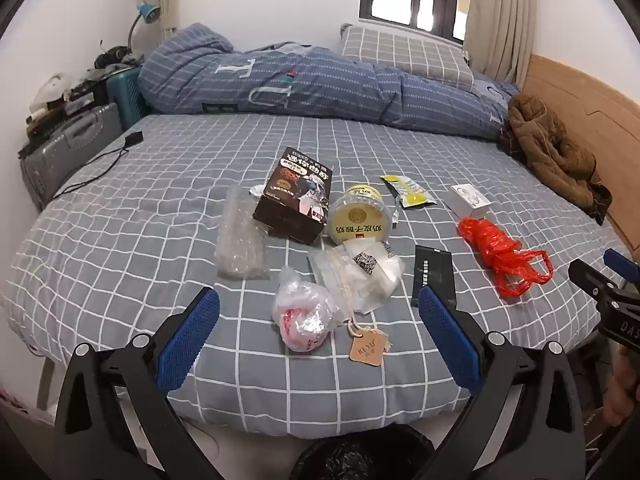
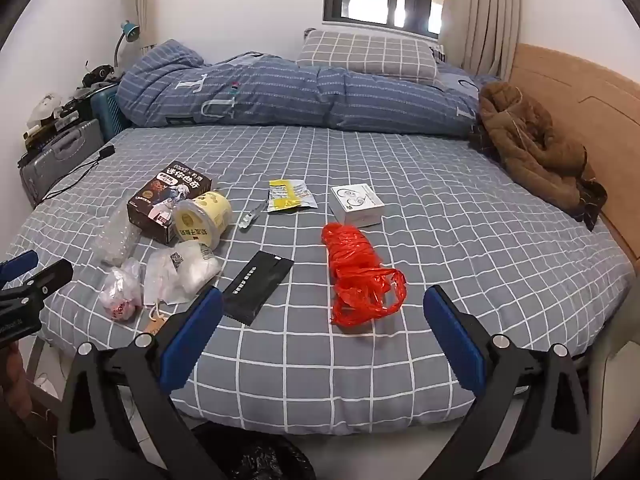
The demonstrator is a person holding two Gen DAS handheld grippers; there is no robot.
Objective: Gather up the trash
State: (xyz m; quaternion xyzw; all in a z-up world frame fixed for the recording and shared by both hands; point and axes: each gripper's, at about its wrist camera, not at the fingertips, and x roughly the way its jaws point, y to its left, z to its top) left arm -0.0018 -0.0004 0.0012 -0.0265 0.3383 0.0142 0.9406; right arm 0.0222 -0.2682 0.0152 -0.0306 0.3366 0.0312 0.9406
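Trash lies scattered on the grey checked bed (image 1: 160,240). In the left wrist view: a crumpled clear bag with red print (image 1: 304,316), clear bags with a tag (image 1: 356,276), bubble wrap (image 1: 240,240), a dark box (image 1: 296,196), a yellow tub (image 1: 360,216), a black sachet (image 1: 434,276), a red plastic bag (image 1: 500,256). My left gripper (image 1: 320,312) is open and empty, held just before the crumpled bag. My right gripper (image 2: 324,312) is open and empty, held near the red plastic bag (image 2: 356,276), with the black sachet (image 2: 258,286) by its left finger.
A bin with a black liner (image 1: 360,460) stands below the bed's near edge; it also shows in the right wrist view (image 2: 256,460). A white box (image 2: 356,202) and a yellow wrapper (image 2: 288,194) lie further in. A rolled quilt (image 2: 280,92), a brown coat (image 2: 532,148) and suitcases (image 1: 72,144) sit beyond.
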